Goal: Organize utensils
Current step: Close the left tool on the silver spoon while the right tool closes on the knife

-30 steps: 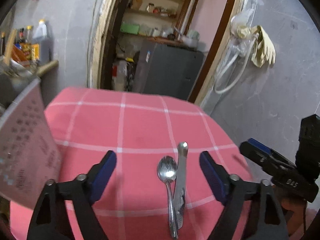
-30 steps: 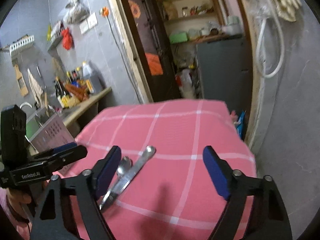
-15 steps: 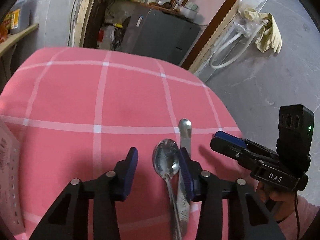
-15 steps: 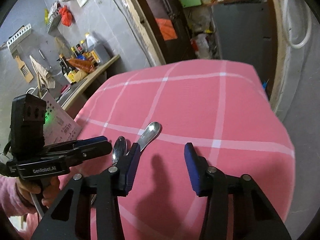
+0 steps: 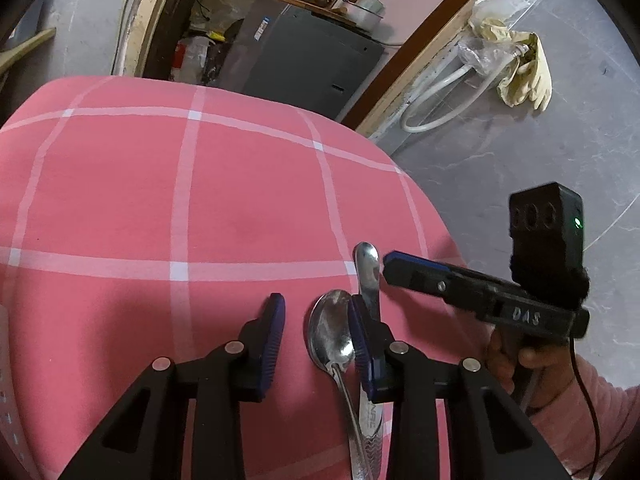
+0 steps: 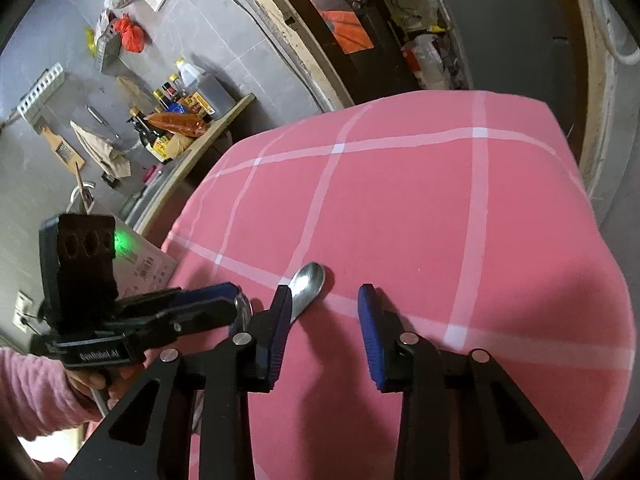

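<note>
Two steel utensils lie side by side on the pink checked cloth [image 5: 120, 208]. A spoon [image 5: 331, 338] lies bowl-up, with its bowl just inside the right finger of my left gripper [image 5: 316, 338], which stands partly open over the cloth. A flat-handled utensil [image 5: 368, 268] lies right of that finger; its rounded end also shows in the right wrist view [image 6: 308, 280]. My right gripper [image 6: 324, 332] is partly open and empty, with its left finger beside that end. Each gripper shows in the other's view: the right one [image 5: 480, 292] and the left one [image 6: 152, 320].
A pale perforated basket [image 6: 148, 268] stands at the cloth's left edge. A shelf with bottles [image 6: 180, 104] is on the far left wall. A grey cabinet [image 5: 308, 60] stands behind the table in a doorway. The cloth's right edge drops to a grey floor.
Both grippers have dropped toward the cloth and narrowed their jaws. The left one has closed in around the spoon bowl. The right one has come up beside the flat utensil's end.
</note>
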Available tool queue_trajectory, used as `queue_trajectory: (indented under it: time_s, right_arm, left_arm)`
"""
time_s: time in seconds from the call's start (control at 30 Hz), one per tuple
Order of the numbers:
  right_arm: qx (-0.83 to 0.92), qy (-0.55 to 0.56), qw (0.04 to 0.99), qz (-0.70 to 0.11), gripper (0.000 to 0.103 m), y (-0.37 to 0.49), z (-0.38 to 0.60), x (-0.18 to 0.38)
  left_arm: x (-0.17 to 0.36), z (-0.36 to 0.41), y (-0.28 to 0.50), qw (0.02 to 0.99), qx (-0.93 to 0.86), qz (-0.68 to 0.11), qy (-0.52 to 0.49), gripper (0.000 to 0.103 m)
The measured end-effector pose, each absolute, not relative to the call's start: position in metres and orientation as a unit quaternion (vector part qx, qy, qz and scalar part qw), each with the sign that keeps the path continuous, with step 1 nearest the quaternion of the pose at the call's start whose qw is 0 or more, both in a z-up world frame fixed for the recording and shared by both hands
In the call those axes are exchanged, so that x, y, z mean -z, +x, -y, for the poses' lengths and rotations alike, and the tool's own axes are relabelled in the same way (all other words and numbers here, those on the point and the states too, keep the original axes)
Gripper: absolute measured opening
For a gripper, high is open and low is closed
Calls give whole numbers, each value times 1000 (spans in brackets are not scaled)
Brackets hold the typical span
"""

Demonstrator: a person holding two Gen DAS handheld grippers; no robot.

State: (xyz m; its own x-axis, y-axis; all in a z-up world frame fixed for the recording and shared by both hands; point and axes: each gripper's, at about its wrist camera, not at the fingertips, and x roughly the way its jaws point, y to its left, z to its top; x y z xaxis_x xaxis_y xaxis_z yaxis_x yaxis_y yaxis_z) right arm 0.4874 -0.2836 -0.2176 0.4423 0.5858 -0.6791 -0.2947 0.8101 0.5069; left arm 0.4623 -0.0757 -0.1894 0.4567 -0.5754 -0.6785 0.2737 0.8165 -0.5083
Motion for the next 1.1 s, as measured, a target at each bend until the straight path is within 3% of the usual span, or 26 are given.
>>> queue_trajectory:
  time_s: [0.37,0.53,0.67,1.1]
  right_arm:
    - [-297,194,809,-469,23,504,275,228]
    - [-301,207,802,-473,12,505,273,233]
    - [-304,216,796,-477,6,503,273,236]
    - [-248,198,853,-415,4,463,291,195]
  left_arm:
    - [196,78,469,816,281,-471,-183,19]
    - [198,78,473,803,290,-481,-201,18]
    - [200,79,475,802,281,-489,-196,8]
    - [172,81,460,824,230,-493,-157,2]
